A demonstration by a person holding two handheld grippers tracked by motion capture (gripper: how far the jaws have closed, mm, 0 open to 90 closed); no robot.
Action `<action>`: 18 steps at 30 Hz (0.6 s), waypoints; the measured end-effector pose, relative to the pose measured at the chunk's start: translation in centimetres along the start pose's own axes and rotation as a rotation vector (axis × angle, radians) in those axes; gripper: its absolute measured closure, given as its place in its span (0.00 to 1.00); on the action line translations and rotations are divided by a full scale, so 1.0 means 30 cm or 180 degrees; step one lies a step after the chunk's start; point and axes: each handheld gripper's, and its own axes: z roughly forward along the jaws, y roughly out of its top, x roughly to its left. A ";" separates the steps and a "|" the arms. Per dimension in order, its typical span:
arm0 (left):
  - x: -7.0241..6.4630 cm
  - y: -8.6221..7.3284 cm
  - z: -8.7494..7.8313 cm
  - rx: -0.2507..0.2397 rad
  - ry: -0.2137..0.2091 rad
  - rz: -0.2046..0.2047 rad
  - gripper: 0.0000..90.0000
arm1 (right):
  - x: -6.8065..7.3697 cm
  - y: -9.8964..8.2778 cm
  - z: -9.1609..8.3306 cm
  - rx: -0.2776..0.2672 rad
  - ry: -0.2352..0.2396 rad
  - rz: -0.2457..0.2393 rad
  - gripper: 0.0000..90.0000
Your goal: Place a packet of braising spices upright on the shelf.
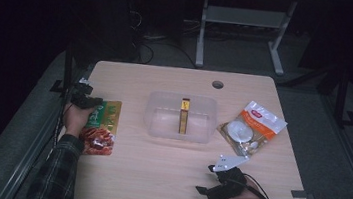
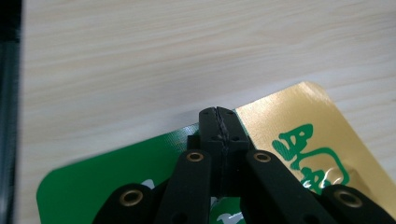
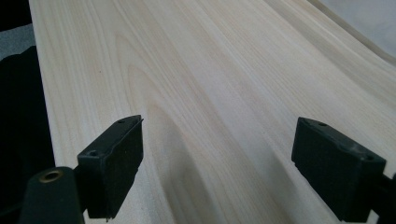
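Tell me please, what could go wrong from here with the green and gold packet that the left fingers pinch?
1. The left gripper pinches the green and gold packet only at its edge, so the foil may slip out when lifted.
2. The clear plastic bin already has a tall narrow box standing upright; a dropped packet could knock it over.
3. The packet lies close to the table edge, so a slip may send it off.

high view dim, dark surround | gripper views bright | near fingers perhaps blurred
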 end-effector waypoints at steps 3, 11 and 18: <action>-0.018 -0.009 -0.007 0.0001 -0.0079 0.0020 1.00 | 0.003 0.002 0.002 0.0011 0.0003 -0.0017 0.18; -0.075 -0.031 -0.028 0.0061 -0.0192 0.0197 1.00 | 0.005 0.008 0.003 0.0001 -0.0007 -0.0061 0.18; -0.030 -0.027 -0.023 -0.0007 0.0027 0.0149 1.00 | 0.004 0.009 0.007 0.0006 0.0006 -0.0064 0.18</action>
